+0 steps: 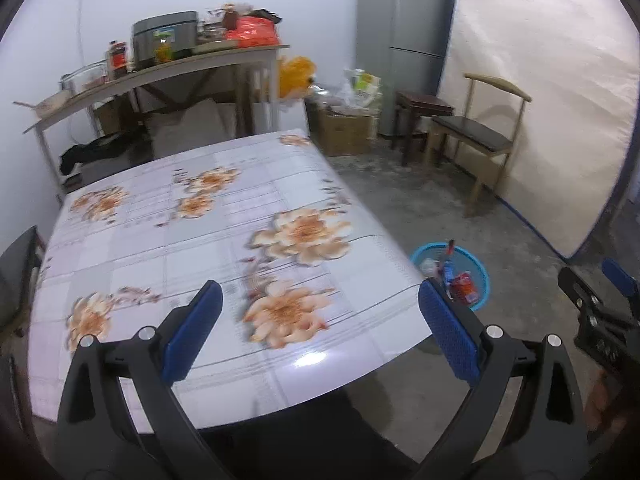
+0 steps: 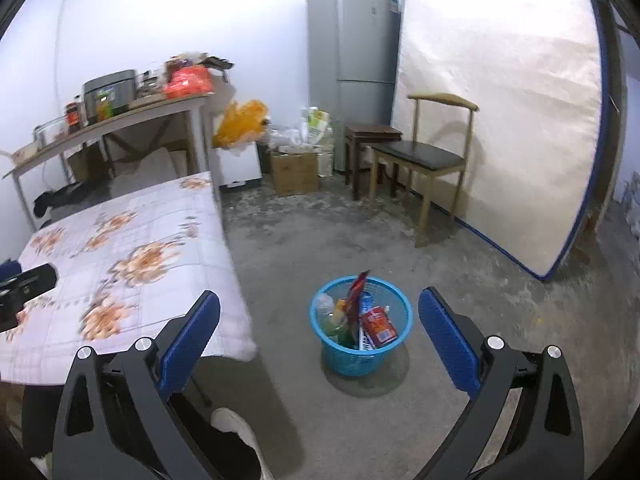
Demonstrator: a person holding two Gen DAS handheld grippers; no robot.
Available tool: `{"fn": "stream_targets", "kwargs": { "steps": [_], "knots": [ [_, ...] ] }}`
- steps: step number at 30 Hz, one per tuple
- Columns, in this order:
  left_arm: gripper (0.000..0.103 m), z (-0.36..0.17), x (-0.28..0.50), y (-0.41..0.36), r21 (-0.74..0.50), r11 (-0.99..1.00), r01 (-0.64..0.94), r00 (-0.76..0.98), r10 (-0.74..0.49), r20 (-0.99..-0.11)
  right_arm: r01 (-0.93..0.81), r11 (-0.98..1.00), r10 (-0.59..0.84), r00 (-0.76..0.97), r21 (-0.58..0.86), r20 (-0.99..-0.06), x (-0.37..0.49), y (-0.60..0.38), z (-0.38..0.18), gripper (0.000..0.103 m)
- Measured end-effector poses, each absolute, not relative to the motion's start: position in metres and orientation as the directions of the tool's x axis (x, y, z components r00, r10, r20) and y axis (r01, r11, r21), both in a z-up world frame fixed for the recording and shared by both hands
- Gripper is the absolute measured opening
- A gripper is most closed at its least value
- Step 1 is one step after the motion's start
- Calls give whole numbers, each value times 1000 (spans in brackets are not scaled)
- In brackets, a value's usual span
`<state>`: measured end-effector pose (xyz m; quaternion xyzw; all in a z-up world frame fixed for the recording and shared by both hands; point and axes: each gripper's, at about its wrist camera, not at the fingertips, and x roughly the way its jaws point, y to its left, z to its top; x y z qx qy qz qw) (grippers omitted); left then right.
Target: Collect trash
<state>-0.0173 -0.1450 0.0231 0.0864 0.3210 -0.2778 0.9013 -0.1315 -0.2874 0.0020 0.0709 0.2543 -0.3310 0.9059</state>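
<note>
The bin (image 2: 361, 326) sits lower centre of the right wrist view, between the right gripper (image 2: 320, 344) fingers — nearer than the left gripper (image 1: 320, 332); both spread wide, holding nothing.

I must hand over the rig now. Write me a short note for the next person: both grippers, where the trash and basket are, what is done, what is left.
Left gripper: jaws wide open, nothing between them, over the near edge of the table.
Right gripper: jaws wide open, nothing held, pointing at the basket.
Basket: on the floor beside the table, already holding trash such as wrappers, a red carton and a bottle.
Done: the visible part of the table shows no trash.
Left: check the parts of the table and floor that are out of view, then finish.
</note>
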Motion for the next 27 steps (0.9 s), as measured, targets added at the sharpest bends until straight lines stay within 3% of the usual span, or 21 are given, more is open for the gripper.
{"fn": "stream_targets", "kwargs": {
  "steps": [7, 14, 27],
  "knots": [
    [94, 3, -16, -134, 58, 886, 459, 674, -305, -672, 531, 798, -597, 625, -285, -503, -97, -234, -9, 97],
    [94, 4, -14, -120, 17, 935, 353, 684, -246, -687, 483, 857, -497, 688, -176, -528, -84, -219, 5, 97],
    [94, -6, -20, -119, 39, 948, 316, 653, -187, -734, 548, 818, -525, 586, -176, -617, -88, -253, -6, 97]
  ]
}}
